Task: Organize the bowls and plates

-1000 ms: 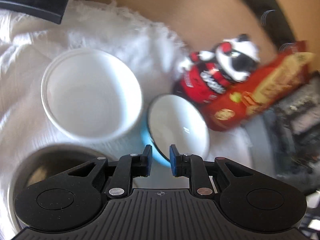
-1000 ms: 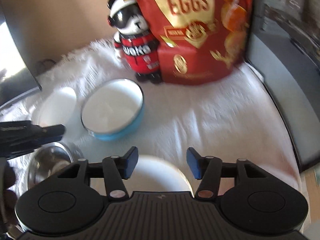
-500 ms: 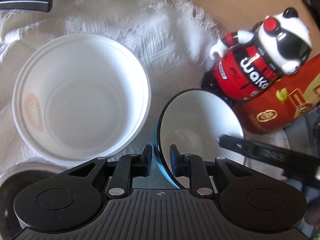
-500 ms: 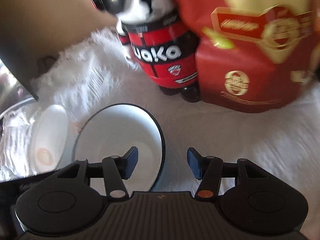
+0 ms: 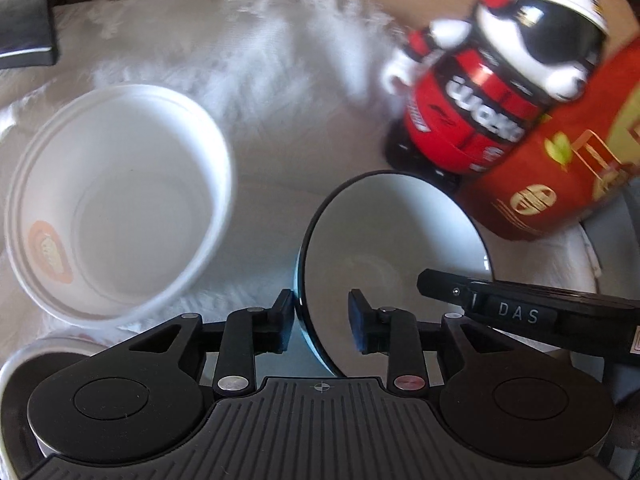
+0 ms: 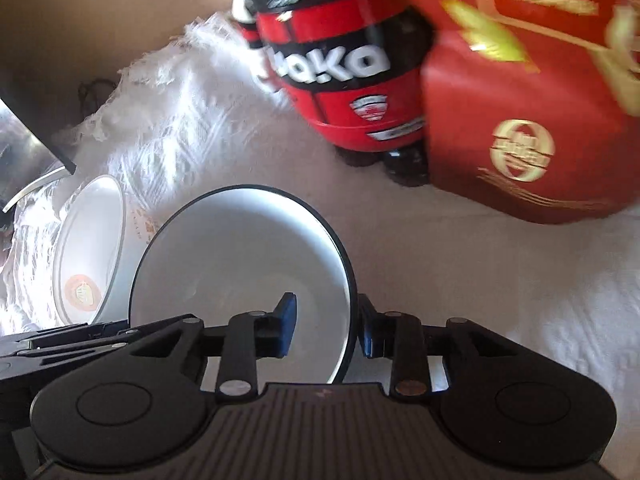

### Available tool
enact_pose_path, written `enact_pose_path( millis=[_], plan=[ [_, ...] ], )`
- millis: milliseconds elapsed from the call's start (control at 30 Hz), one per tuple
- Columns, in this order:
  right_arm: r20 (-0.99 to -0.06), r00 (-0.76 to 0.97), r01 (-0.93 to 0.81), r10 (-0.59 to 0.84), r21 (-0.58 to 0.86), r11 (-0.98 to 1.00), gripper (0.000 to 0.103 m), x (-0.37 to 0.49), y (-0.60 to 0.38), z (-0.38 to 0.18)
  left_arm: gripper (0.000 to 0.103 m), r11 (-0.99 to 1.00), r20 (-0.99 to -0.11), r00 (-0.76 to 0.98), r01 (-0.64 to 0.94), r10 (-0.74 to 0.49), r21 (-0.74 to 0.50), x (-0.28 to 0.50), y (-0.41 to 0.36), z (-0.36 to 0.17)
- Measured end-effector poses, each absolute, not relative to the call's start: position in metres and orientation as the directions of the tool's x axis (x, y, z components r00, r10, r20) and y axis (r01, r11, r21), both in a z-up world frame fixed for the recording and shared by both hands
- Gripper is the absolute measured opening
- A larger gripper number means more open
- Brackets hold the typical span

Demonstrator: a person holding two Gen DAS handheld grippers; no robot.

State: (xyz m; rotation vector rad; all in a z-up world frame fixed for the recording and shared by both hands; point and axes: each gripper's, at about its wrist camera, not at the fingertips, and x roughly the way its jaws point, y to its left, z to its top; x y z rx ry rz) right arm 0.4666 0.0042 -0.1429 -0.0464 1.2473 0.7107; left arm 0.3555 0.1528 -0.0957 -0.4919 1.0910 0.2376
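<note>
A blue bowl with a white inside and dark rim [image 5: 392,240] [image 6: 240,264] sits on the white cloth. My left gripper [image 5: 322,320] is open, its two pads astride the bowl's left rim. My right gripper [image 6: 326,326] is open too, its pads astride the bowl's right rim; its finger shows in the left wrist view [image 5: 520,308]. A white paper tub [image 5: 116,200] [image 6: 90,256] stands to the left of the bowl. A metal bowl [image 5: 36,356] shows at the lower left.
A red and black bear-shaped bottle [image 5: 492,92] [image 6: 340,72] and a red snack bag [image 5: 560,184] [image 6: 532,120] stand close behind the blue bowl. A dark flat object [image 5: 24,16] lies at the far left. The white cloth [image 6: 500,280] spreads to the right.
My left gripper, which was shut on the bowl's left rim, has opened. My right gripper has moved forward over the bowl's right rim and narrowed. The bowl has come away from the paper tub.
</note>
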Motion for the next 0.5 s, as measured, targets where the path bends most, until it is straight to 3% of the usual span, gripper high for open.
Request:
enact_pose_path(
  millis=[500],
  plan=[
    [-0.876,0.153,-0.418,0.458,0.362,0.833,0.031,0.468,-0.062,-0.143,0.031,0.885,-0.897,0.406,-0.335,-0.173,-0.322,0.382,0.131,-0.115]
  ],
)
